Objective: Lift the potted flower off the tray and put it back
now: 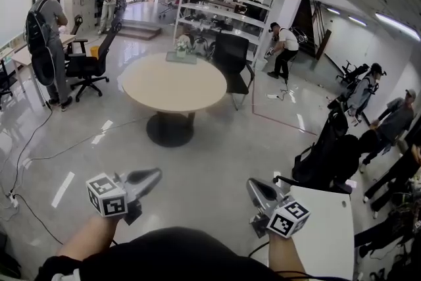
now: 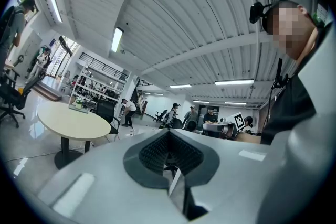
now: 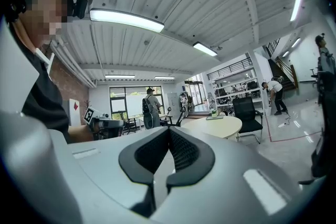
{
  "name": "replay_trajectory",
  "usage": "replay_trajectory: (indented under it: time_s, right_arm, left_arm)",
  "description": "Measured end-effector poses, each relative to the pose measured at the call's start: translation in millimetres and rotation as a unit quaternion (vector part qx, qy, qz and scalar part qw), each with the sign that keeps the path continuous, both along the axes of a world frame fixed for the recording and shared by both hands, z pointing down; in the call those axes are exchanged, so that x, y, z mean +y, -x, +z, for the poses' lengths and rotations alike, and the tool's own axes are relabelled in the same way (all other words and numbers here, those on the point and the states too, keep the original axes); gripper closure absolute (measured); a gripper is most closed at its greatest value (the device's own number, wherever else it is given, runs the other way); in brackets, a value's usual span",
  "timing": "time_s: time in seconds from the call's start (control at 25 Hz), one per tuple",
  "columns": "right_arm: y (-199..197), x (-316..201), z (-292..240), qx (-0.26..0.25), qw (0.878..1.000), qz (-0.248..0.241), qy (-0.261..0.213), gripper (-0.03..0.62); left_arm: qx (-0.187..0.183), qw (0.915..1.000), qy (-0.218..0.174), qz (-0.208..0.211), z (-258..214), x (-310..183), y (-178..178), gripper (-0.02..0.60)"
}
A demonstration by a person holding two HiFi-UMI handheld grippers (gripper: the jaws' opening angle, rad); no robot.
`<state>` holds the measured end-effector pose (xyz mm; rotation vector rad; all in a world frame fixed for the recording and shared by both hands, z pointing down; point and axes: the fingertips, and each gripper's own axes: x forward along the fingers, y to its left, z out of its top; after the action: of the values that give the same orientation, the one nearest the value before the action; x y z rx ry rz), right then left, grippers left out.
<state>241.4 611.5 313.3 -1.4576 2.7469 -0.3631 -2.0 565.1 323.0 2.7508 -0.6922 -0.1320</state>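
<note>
Though tiny and indistinct, probably potted flower (image 1: pixel 182 43) on tray (image 1: pixel 181 58).

On the far rim of the round table (image 1: pixel 174 85), the potted flower (image 1: pixel 183 43) and its tray (image 1: pixel 180 57) are too small to show whether the pot stands in the tray. The left forearm (image 1: pixel 87 238) and right forearm (image 1: pixel 284 258) run off the head view's bottom edge.

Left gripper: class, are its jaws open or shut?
Shut: the left gripper shows its ribbed pads meeting at the tip, nothing between them.
</note>
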Motion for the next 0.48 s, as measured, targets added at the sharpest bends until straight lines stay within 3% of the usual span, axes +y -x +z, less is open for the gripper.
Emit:
replay_trajectory:
  time_s: [0.48]
  right_arm:
    - [-41, 8, 19, 0.000, 1.000, -0.013, 0.012, 0.580]
  left_arm:
    - [-0.009, 0.9997, 0.020, 0.002, 20, 17, -52, 0.583]
